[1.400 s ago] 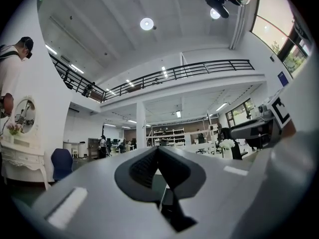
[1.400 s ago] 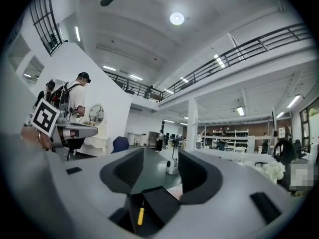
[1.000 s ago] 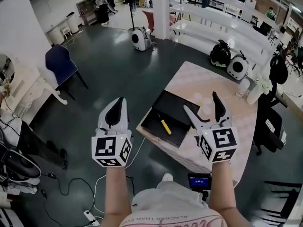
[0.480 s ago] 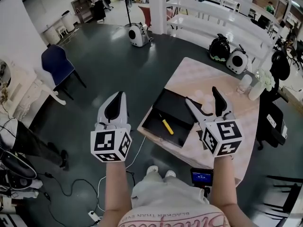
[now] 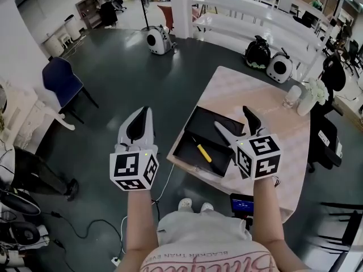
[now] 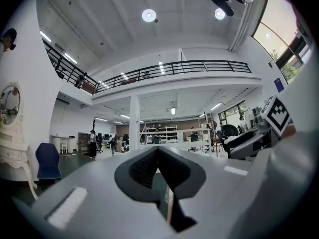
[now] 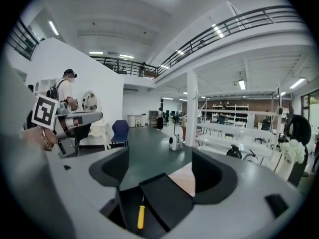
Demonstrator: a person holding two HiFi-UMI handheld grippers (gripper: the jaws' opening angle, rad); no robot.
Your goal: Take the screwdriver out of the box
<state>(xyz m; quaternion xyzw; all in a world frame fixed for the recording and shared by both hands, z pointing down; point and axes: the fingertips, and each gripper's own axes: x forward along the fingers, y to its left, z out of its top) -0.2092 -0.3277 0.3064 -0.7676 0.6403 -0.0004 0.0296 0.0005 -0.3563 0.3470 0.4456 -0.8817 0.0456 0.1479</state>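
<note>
At the tabletop's (image 5: 244, 92) near left corner, an open black box (image 5: 190, 146) holds the screwdriver (image 5: 203, 153).
Left of the table, over the floor, the left gripper (image 5: 142, 118) has its jaws pressed together, empty. The yellow-handled screwdriver lies on the box's floor. The right gripper (image 5: 235, 123) hovers above the box's right side, jaws wide apart, gripping nothing. A glass (image 5: 290, 97) stands near the far right edge.

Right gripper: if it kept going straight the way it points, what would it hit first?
Probably the open black box on the table. The right gripper, jaws apart, aims low over it, so it might just skim past; depth is unclear.
</note>
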